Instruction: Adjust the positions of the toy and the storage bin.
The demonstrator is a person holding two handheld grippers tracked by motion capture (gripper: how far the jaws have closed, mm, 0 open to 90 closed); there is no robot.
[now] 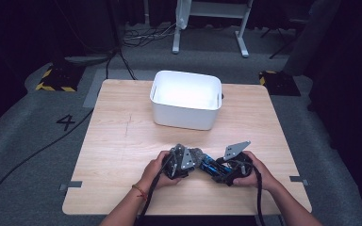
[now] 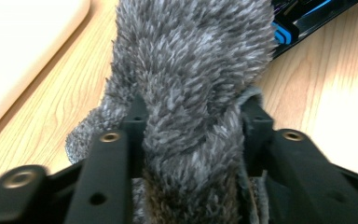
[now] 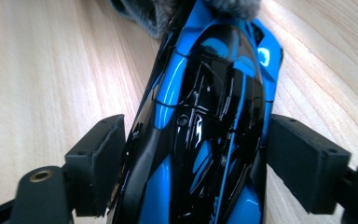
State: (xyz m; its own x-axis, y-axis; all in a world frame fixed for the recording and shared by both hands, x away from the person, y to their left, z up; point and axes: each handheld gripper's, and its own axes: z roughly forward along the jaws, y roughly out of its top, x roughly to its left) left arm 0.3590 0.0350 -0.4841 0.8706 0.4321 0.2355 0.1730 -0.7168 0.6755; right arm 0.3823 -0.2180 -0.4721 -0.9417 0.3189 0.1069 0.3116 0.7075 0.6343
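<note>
At the worktop's near edge, our left tongs clamp a grey plush toy — our right tongs clamp a blue-and-black toy car — the two toys touching.

Both forearms are reaching in from the near edge, hands low and close together. The left black two-jaw gripper is clamping something between its jaws; the right black two-jaw gripper is angling toward it, jaws closing on its load.
</note>
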